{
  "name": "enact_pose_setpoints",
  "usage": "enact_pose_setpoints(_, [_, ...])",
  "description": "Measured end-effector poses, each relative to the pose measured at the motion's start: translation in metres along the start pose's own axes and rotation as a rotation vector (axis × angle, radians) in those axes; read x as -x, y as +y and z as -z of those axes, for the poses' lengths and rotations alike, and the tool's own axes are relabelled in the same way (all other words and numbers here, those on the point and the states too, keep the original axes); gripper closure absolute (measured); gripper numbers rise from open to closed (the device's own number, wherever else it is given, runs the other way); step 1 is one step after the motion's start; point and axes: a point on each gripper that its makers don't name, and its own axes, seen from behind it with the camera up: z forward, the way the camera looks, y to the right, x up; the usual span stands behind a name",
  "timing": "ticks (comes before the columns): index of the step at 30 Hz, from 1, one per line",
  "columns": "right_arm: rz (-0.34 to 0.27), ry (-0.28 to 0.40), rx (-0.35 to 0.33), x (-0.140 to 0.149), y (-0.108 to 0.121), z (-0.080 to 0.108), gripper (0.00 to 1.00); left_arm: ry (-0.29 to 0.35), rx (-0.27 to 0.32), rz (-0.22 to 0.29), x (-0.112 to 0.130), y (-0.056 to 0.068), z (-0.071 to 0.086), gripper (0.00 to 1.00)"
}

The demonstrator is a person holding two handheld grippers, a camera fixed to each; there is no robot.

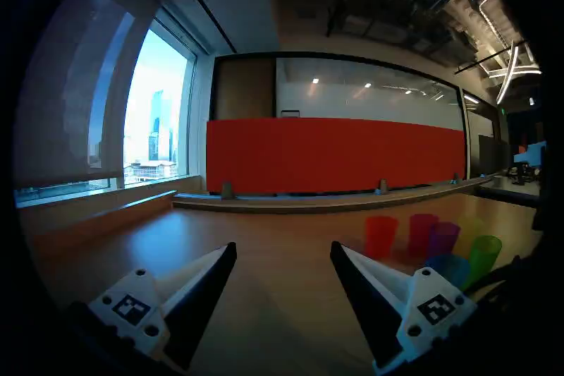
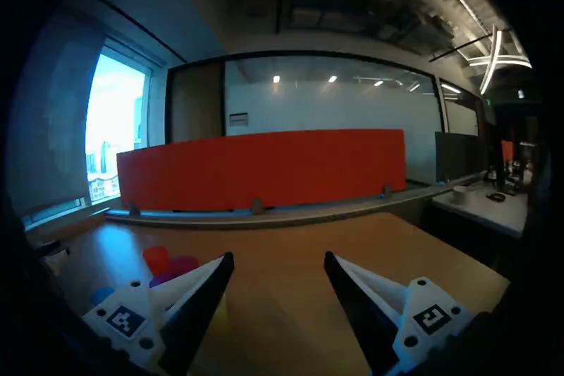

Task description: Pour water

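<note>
Two big things close off the room: a bright window [image 1: 158, 122] on the left, with towers beyond it, and a long red panel [image 1: 331, 154] standing along the far edge of the desk [image 1: 282, 228]. The desk is wooden and runs from the panel back to both cameras. In the right gripper view a paler desk [image 2: 486, 210] stands apart from it on the right, with small items on it too blurred to name.

The left gripper [image 1: 283, 245] hangs just above the desk with its jaws spread wide and nothing between them, only bare wood showing in the gap. The right gripper [image 2: 278, 255] is the same: fingers far apart, empty, pointed at the panel over open desk.

The cups [image 1: 437, 245] stand in a tight cluster on the desk. In the left gripper view they lie to the right of the left gripper, beyond its right finger. There are six there: a red cup [image 1: 381, 236], a pink cup [image 1: 421, 231], a purple cup [image 1: 443, 237] and a yellow cup [image 1: 471, 231] in the back row, with a green cup [image 1: 484, 255] and a blue cup [image 1: 448, 268] nearer. All are upright. In the right gripper view the cluster sits at the left, partly hidden behind that gripper's left finger. Whether any cup holds water cannot be told.
</note>
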Motion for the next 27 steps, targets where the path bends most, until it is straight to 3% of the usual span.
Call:
enact_pose_setpoints(15, [0.005,0.006,-0.008,0.0008,-0.0016,0.0022,0.00,-0.002,0.002,-0.001,0.0013,0.0000,-0.0012,0.01])
enact_pose_setpoints(27, [0.049,0.080,-0.016,-0.0009,0.0030,0.0025,0.01,-0.002,0.002,-0.002,0.0018,0.0000,-0.0014,0.01])
